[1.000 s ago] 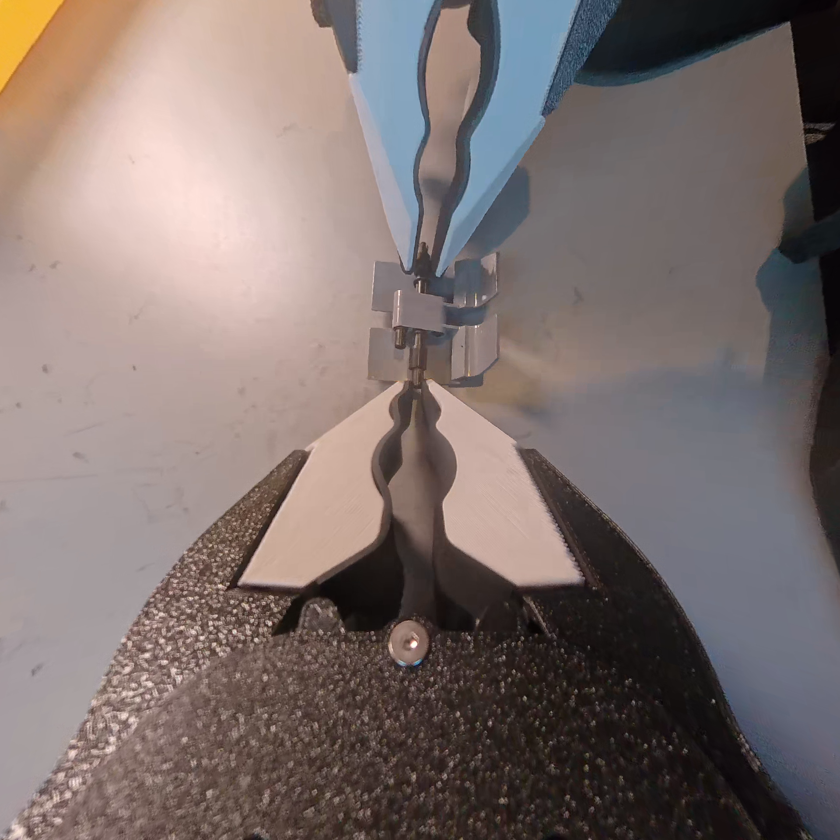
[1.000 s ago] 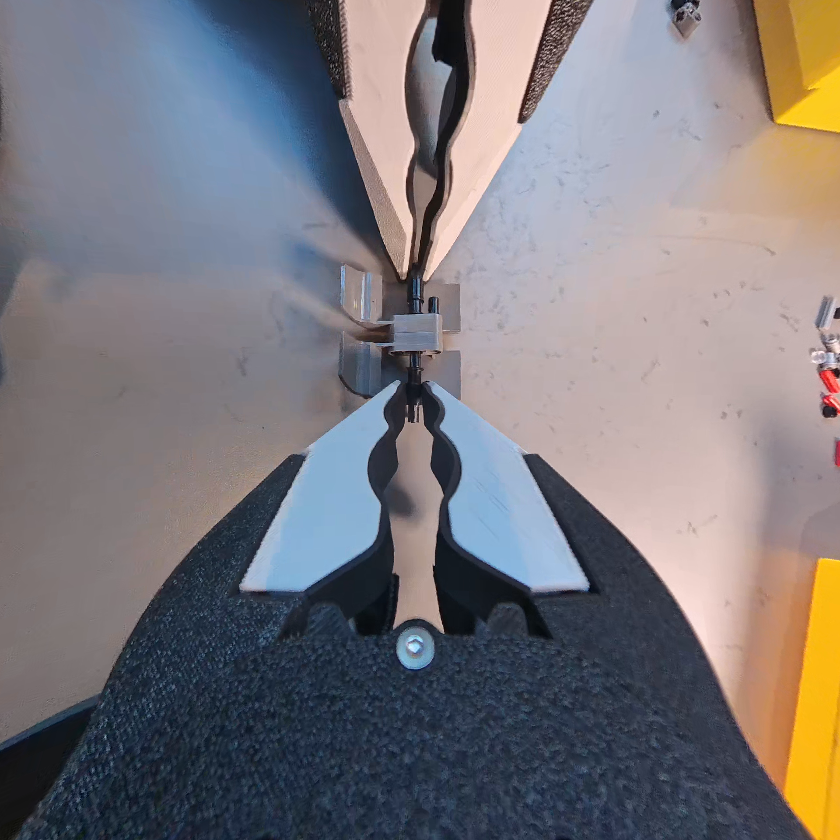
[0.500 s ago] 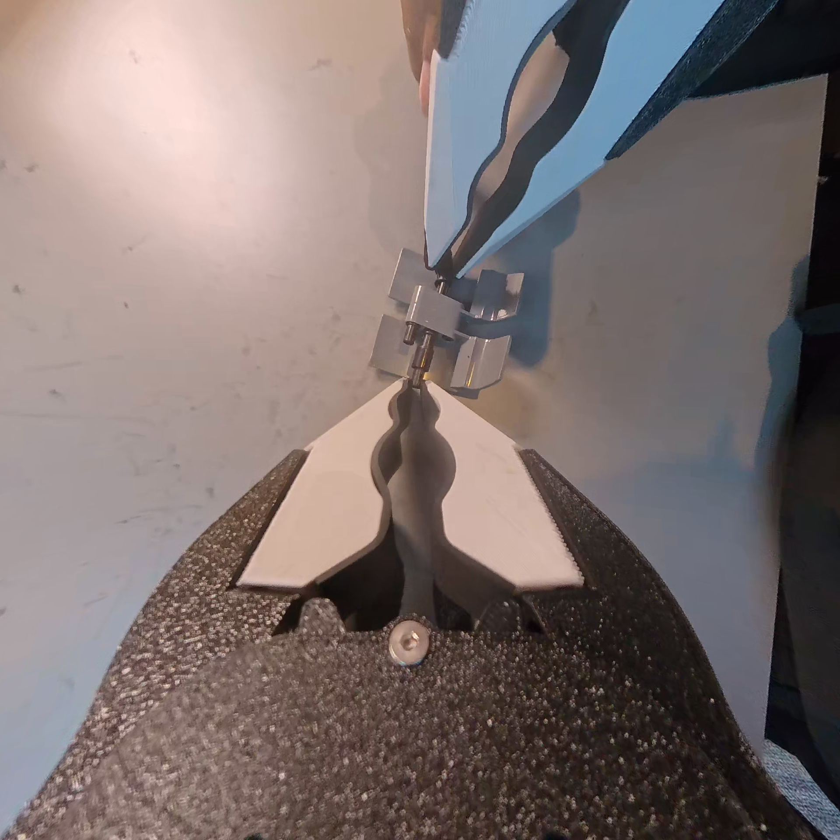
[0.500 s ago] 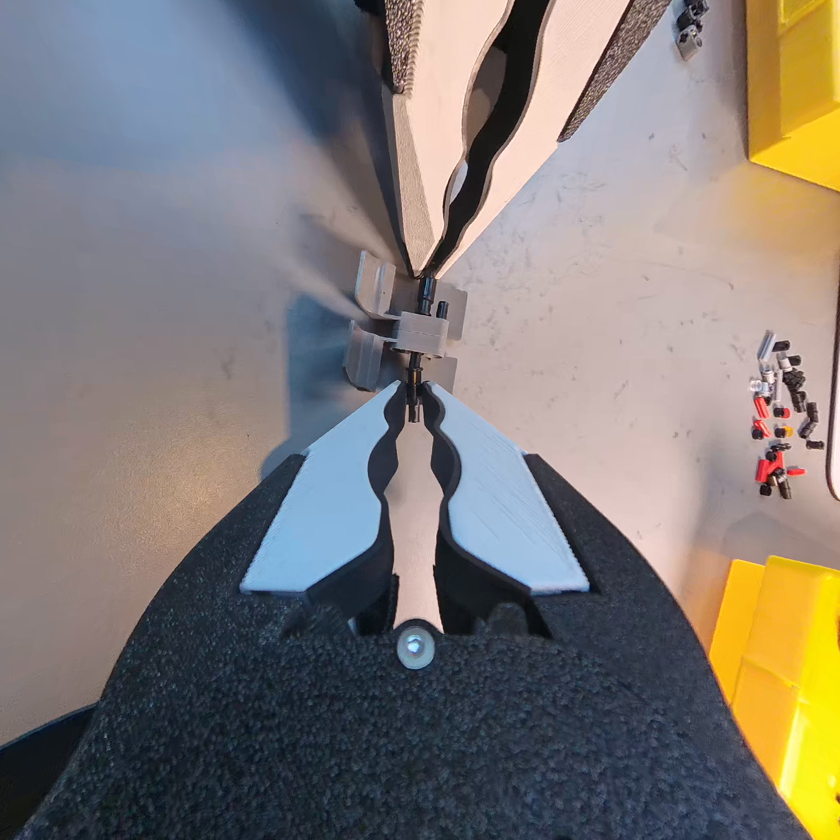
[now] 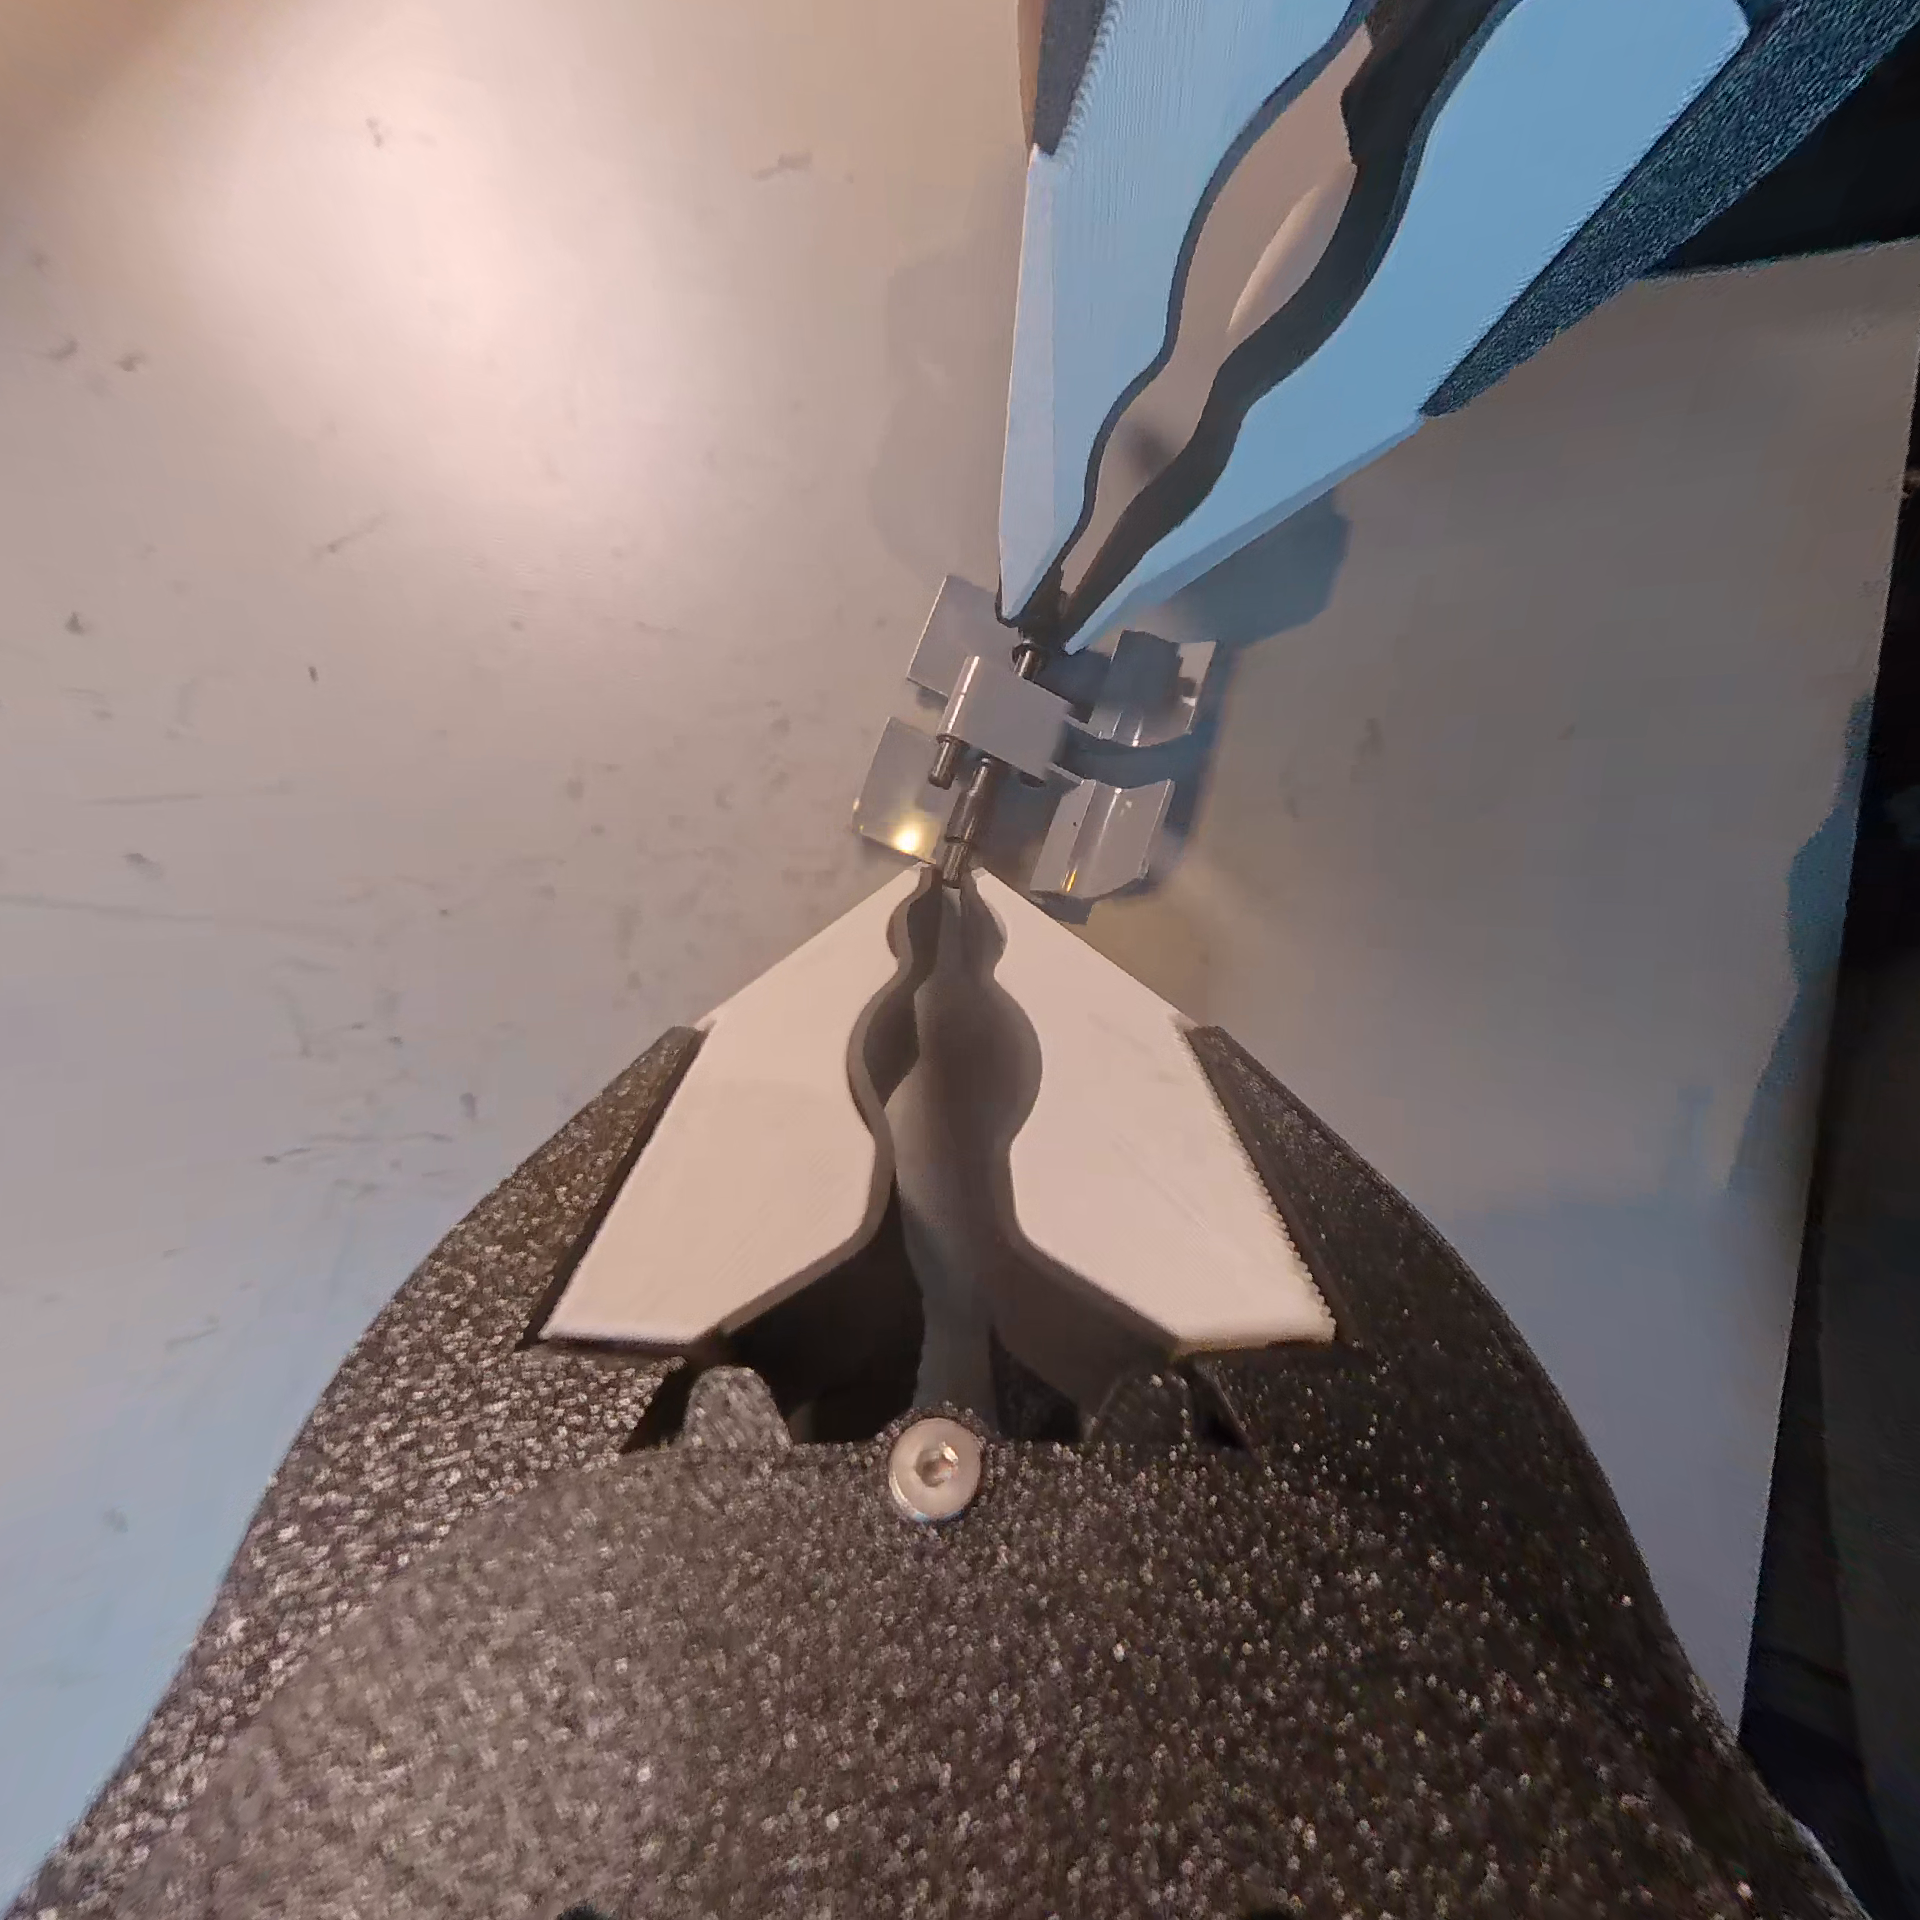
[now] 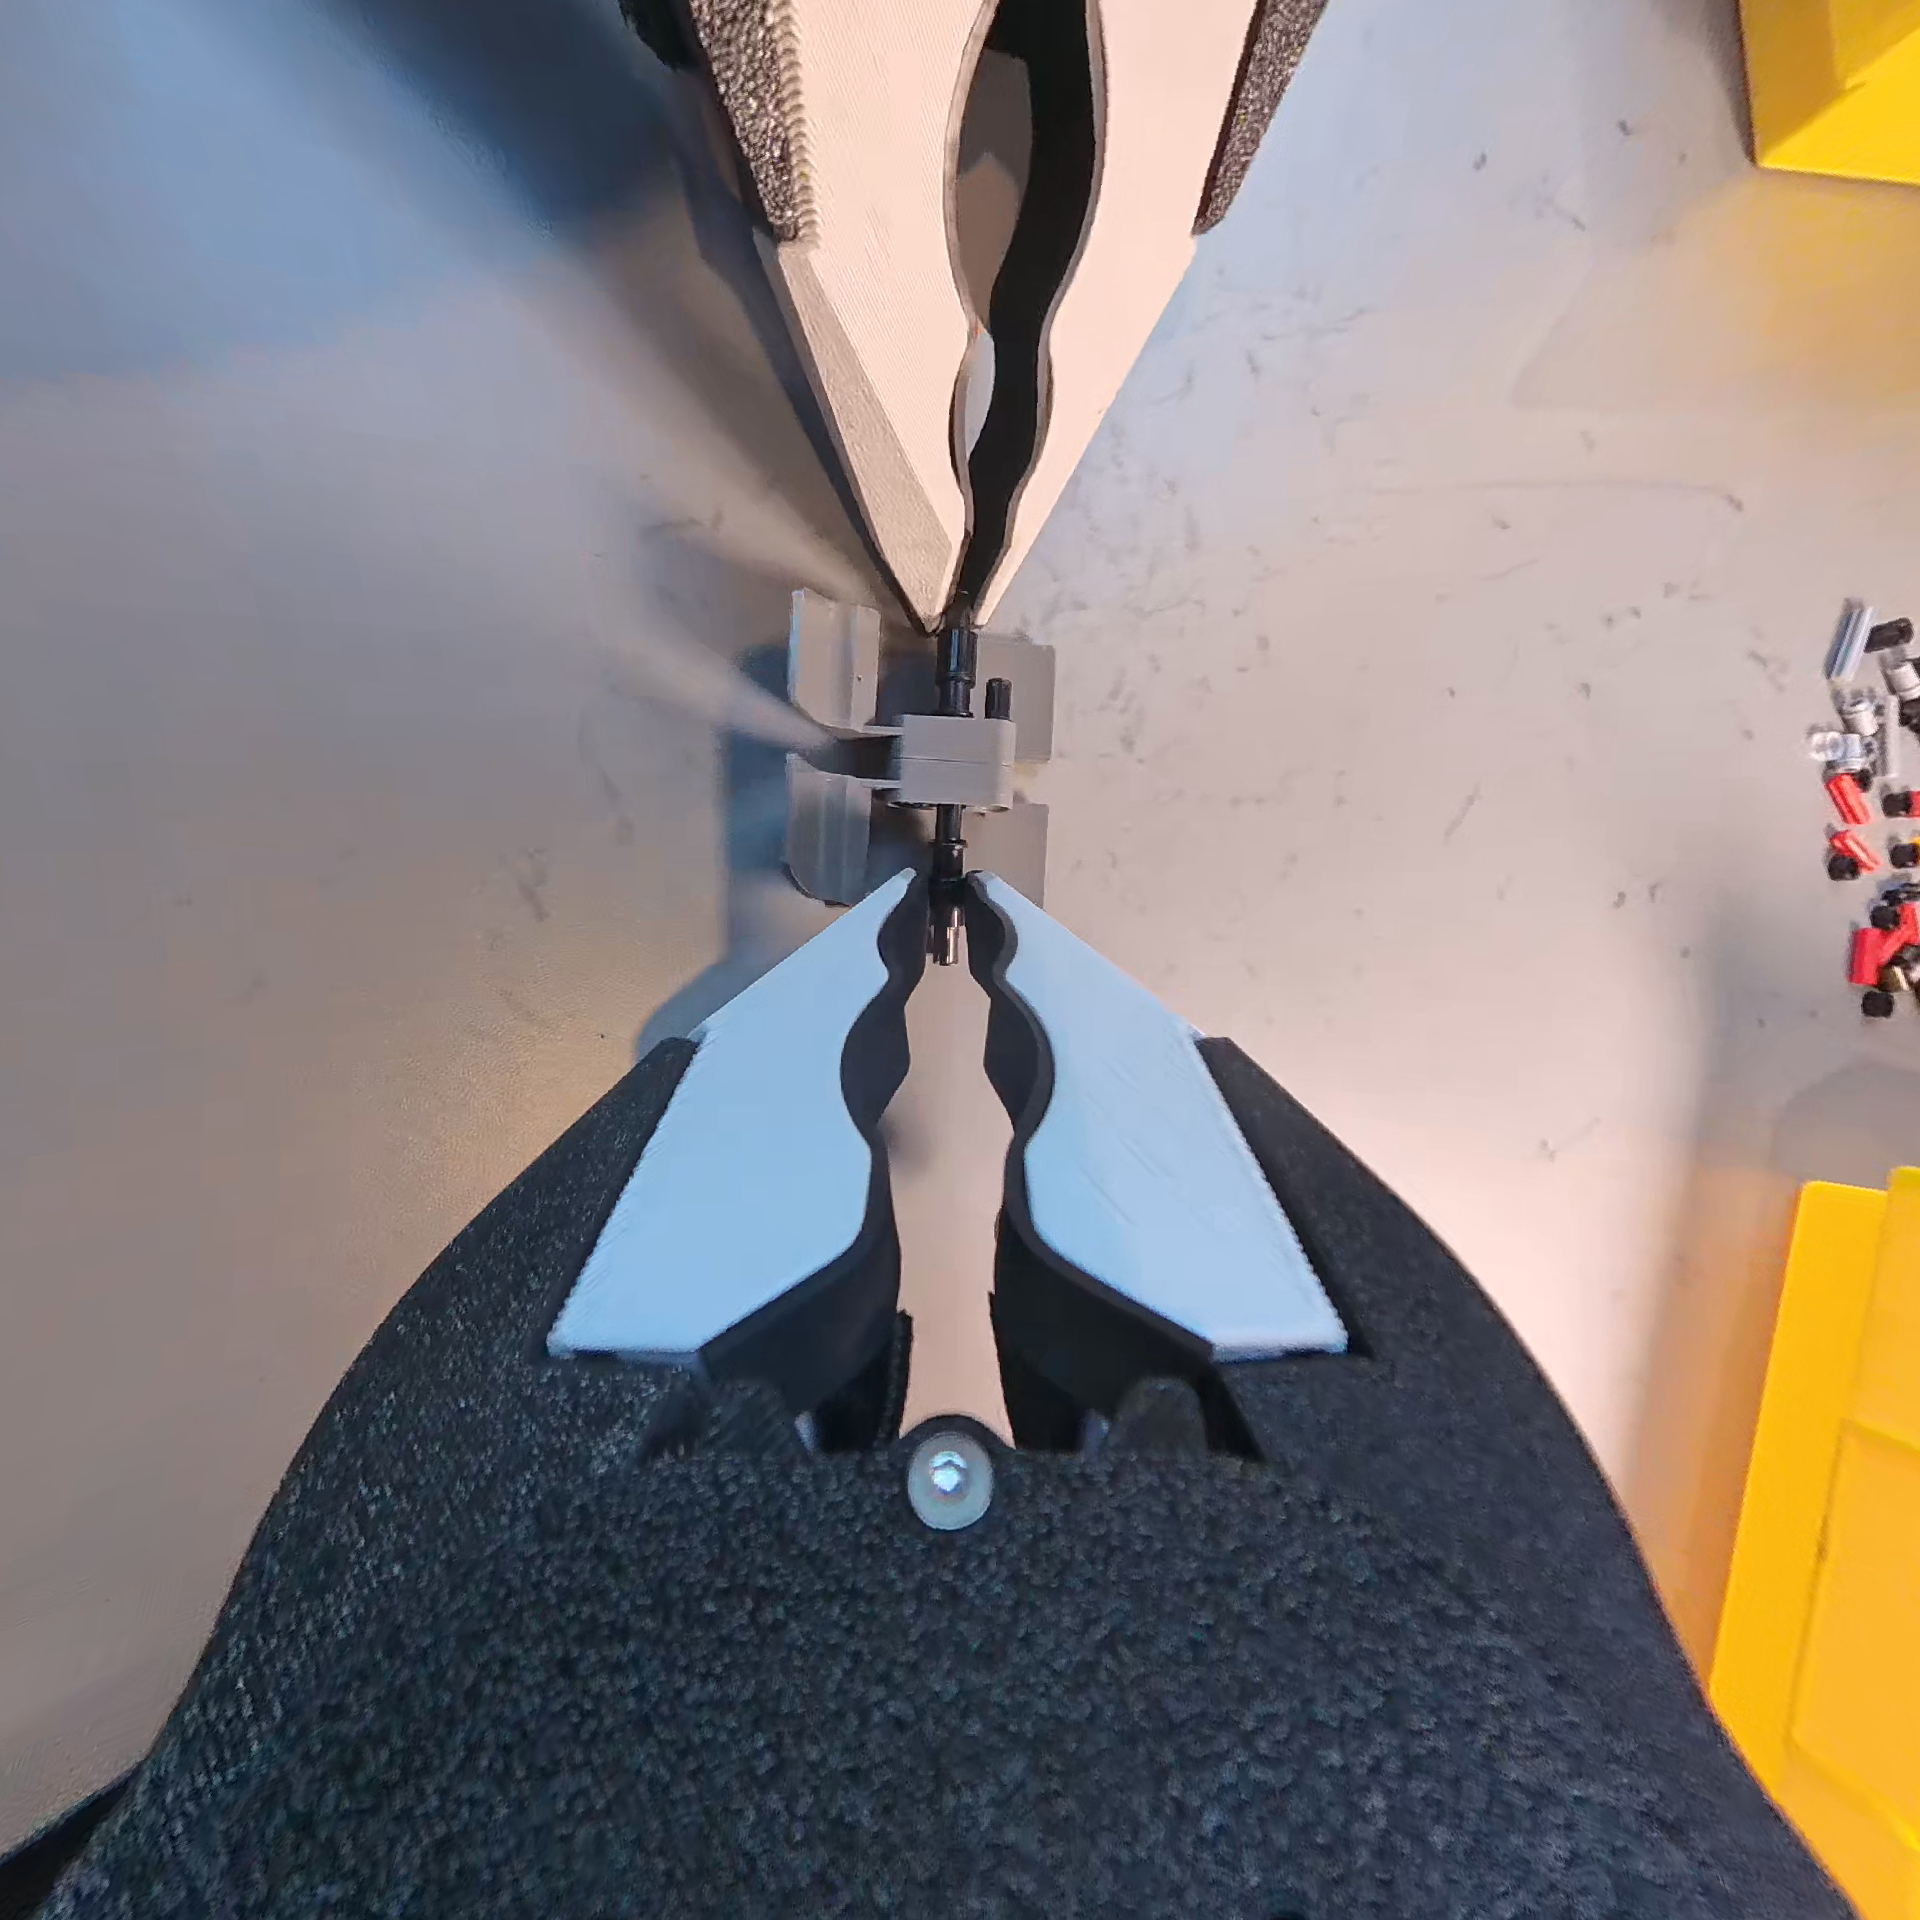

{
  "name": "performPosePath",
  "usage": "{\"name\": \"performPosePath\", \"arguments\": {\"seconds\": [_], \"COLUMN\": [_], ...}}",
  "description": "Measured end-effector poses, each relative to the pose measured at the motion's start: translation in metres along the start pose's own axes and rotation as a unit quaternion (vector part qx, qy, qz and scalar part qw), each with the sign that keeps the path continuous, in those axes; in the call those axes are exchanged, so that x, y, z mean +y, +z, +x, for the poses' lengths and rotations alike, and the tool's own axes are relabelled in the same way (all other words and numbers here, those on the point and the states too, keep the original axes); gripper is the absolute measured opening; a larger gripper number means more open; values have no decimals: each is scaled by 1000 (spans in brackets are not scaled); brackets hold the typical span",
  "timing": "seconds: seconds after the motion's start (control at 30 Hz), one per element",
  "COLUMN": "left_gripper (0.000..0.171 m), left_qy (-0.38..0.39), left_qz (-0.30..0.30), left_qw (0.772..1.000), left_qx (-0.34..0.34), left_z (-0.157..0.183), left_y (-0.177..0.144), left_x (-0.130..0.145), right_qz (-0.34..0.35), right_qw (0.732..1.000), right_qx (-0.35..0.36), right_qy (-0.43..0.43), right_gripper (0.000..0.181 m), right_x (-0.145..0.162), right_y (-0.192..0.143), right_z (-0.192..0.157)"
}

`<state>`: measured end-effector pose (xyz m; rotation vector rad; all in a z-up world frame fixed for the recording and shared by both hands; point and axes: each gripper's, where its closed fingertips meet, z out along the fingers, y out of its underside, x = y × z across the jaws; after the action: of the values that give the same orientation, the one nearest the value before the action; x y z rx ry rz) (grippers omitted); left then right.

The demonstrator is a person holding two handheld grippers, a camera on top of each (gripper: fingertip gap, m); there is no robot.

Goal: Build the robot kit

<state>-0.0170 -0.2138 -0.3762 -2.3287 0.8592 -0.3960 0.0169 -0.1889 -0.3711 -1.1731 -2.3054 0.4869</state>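
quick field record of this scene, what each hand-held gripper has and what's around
left hand-held gripper: shut on one end of the black pin
right hand-held gripper: shut on the other end of the black pin
grey block: threaded on the pin between the two grippers, with a second short black peg beside it
grey bracket: attached to the block, held above the table
table: pale, scuffed
small parts pile: red, black and grey, right edge
yellow bins: right side
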Motion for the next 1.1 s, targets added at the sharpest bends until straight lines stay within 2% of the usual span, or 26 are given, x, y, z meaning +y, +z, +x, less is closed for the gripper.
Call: {"name": "performPosePath", "arguments": {"seconds": [0.23,0.37,0.53,0.73,0.83,0.9,1.1], "left_gripper": [2,2,2,4,14,16,15], "left_qy": [9,22,-13,-13,-8,-22,-37], "left_qz": [-6,-5,23,23,32,67,172], "left_qw": [1000,1000,1000,999,999,997,979], "left_qx": [-23,-22,16,33,24,36,100], "left_z": [-1,2,7,7,0,-2,15], "left_y": [1,1,-4,-4,-12,-20,-36], "left_x": [-1,-2,-8,1,4,-4,-40], "right_qz": [-15,-31,-40,15,39,69,235], "right_qw": [999,999,997,1000,999,998,972], "right_qx": [-12,-11,12,1,9,13,25], "right_qy": [42,-2,-58,-23,-15,-4,15], "right_gripper": [7,6,6,7,7,7,7], "right_x": [2,3,4,5,9,7,-33], "right_y": [1,0,0,-1,-7,-14,-49], "right_z": [4,5,6,5,9,11,13]}}
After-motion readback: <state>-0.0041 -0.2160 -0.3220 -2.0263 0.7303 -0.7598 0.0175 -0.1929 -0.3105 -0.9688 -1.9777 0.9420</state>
